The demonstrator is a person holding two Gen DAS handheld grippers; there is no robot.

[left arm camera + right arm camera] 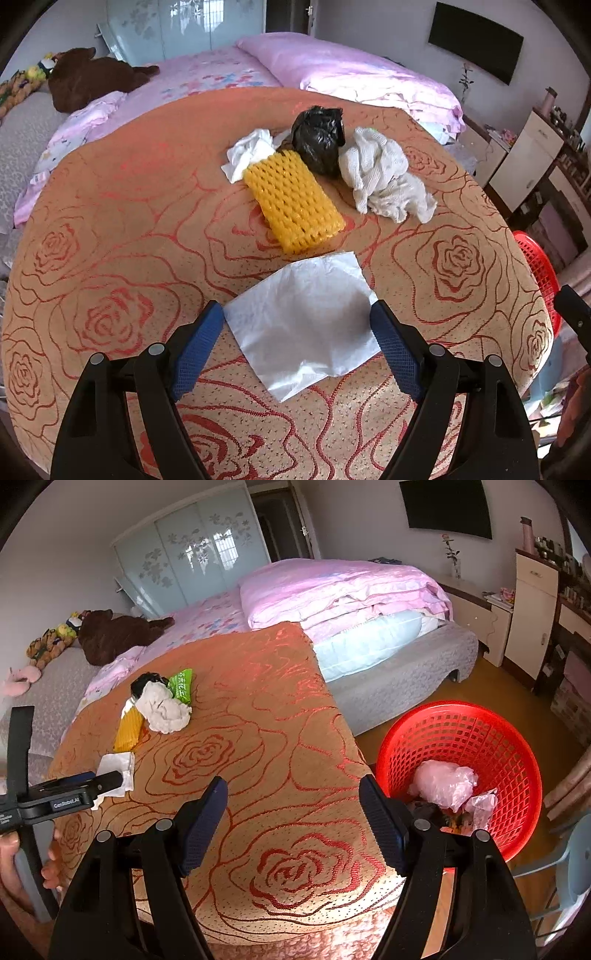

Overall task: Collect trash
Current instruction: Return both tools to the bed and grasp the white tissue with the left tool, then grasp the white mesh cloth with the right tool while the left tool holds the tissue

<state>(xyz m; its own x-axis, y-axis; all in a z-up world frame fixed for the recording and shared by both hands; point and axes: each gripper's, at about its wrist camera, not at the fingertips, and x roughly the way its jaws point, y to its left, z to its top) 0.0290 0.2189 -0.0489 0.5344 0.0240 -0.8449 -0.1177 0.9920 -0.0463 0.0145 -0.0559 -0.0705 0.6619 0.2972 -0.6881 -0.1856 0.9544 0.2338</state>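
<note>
Your left claw [297, 328] gapes wide around the flat white tissue [301, 325] at lower centre, unclamped; your right claw [293, 805] hangs open and empty.

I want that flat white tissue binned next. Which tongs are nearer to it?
Left. The left tongs stand open right over the flat white tissue, one finger at each side of it. The right tongs hang open nearer the red basket.

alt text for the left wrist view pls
The open left gripper hovers over a flat white tissue on a rose-patterned tablecloth. Beyond lie a yellow foam net, black bag and crumpled white cloth.
</note>
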